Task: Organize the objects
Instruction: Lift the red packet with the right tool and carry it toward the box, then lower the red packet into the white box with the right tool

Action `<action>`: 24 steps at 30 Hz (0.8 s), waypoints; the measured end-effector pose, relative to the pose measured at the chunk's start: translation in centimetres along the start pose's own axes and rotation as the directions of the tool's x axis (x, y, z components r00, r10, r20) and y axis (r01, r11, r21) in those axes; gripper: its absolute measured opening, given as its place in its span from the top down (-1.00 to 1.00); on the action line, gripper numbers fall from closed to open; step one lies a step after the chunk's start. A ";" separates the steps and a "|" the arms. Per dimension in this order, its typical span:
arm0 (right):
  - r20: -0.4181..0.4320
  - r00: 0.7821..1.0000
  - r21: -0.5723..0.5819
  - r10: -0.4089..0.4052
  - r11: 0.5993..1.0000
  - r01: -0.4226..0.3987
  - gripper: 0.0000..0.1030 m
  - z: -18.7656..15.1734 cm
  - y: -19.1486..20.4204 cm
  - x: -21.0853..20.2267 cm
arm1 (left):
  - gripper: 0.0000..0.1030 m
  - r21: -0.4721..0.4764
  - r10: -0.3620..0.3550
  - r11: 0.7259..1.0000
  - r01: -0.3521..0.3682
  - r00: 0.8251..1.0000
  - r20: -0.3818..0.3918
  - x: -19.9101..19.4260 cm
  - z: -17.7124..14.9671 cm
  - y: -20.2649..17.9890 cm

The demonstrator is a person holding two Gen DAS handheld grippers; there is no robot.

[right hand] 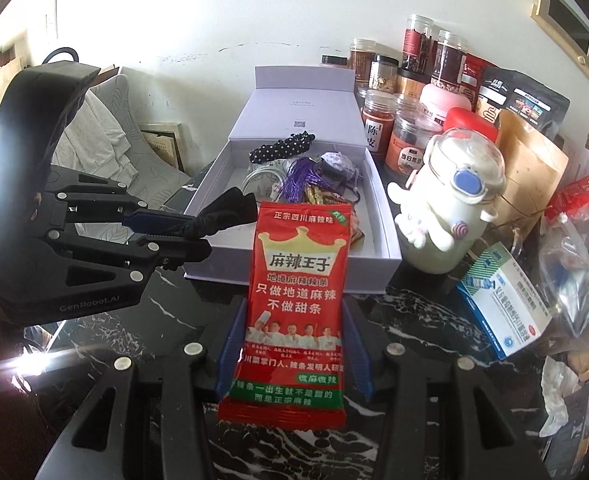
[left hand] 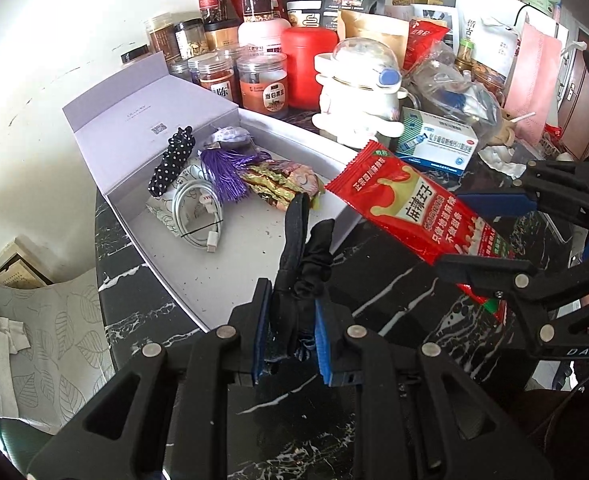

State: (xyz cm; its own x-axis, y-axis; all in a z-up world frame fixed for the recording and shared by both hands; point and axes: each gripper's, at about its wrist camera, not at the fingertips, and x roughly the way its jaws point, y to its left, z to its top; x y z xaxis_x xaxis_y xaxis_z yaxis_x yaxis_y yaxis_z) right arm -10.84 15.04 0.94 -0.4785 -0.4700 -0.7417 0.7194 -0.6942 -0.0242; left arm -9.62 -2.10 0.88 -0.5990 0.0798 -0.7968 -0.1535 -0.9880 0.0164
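Note:
My left gripper (left hand: pixel 292 304) (right hand: pixel 186 236) is shut on a black fabric hair bow (left hand: pixel 302 248) (right hand: pixel 226 208) and holds it over the near edge of an open white box (left hand: pixel 254 256) (right hand: pixel 214 270). My right gripper (right hand: pixel 294 320) (left hand: pixel 458 232) is shut on a red snack packet (right hand: pixel 298 292) (left hand: pixel 414 216), which sticks up in front of the box. Inside the box lie a polka-dot scrunchie (left hand: pixel 172 166), a white cable (left hand: pixel 198 216), a purple tassel (left hand: pixel 224 172) and gold-wrapped sweets (left hand: pixel 278 184).
The box sits on a black marble table (left hand: pixel 394 288). Behind it stand several jars (left hand: pixel 262 84) and a red canister (left hand: pixel 308 68). To the right are a white character bottle (right hand: pixel 450 208), a blue-and-white medicine box (right hand: pixel 502 304) and plastic bags (right hand: pixel 574 264).

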 end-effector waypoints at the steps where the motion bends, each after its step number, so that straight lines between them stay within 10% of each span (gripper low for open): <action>1: 0.000 1.000 -0.001 0.002 1.000 -0.002 0.07 0.2 -0.1 0.2 | 0.63 -0.002 0.001 1.000 -0.002 1.000 -0.002 0.2 0.2 0.2; 24: 0.005 0.998 -0.050 0.064 0.997 -0.063 0.07 5.4 -1.6 5.9 | 0.63 -0.042 0.052 0.998 -0.054 0.998 -0.044 5.2 3.9 4.7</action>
State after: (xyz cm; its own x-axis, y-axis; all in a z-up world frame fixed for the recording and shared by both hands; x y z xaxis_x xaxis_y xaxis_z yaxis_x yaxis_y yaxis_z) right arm -17.51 10.43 0.27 -0.4342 -0.5160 -0.7384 0.7725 -0.6349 -0.0106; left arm -16.53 -5.77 -0.77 -0.5711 0.0227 -0.8206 -0.0884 -0.9955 0.0340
